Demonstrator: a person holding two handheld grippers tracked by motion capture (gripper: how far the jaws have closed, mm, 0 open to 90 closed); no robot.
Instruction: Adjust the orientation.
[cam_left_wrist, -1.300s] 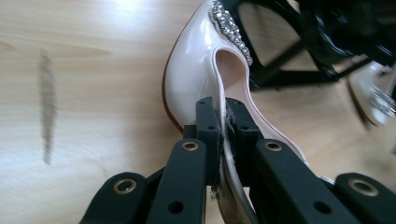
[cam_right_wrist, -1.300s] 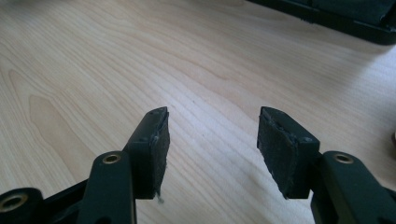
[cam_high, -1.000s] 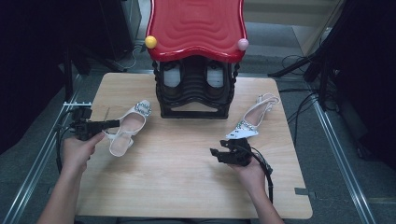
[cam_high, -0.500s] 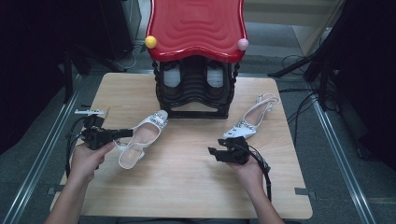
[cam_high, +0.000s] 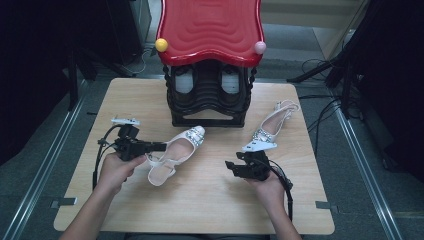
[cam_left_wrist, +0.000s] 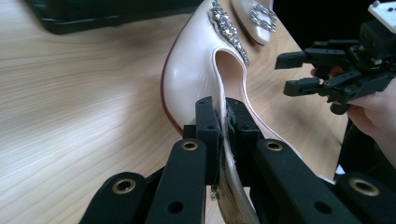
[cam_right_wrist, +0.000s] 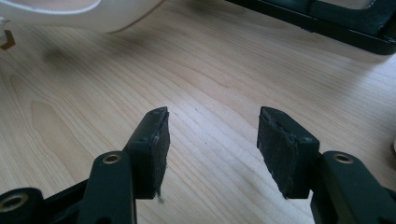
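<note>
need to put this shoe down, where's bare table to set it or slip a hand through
Bare wood runs along the near table edge between both forearms, and at the far left corner beside the black rack. It is crowded mid-table: the held shoe in the left gripper, the right gripper, and the second shoe by the rack.

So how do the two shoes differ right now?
The left shoe is pinched at its side wall by the left tool, which is shut on it; the right shoe lies free on the table, with the open right tool just short of it. The left shoe sits mid-table in front of the black rack, toe toward it; the right shoe lies beside the rack with its toe toward the person. Both are pale heels with sparkly toe trim.
</note>
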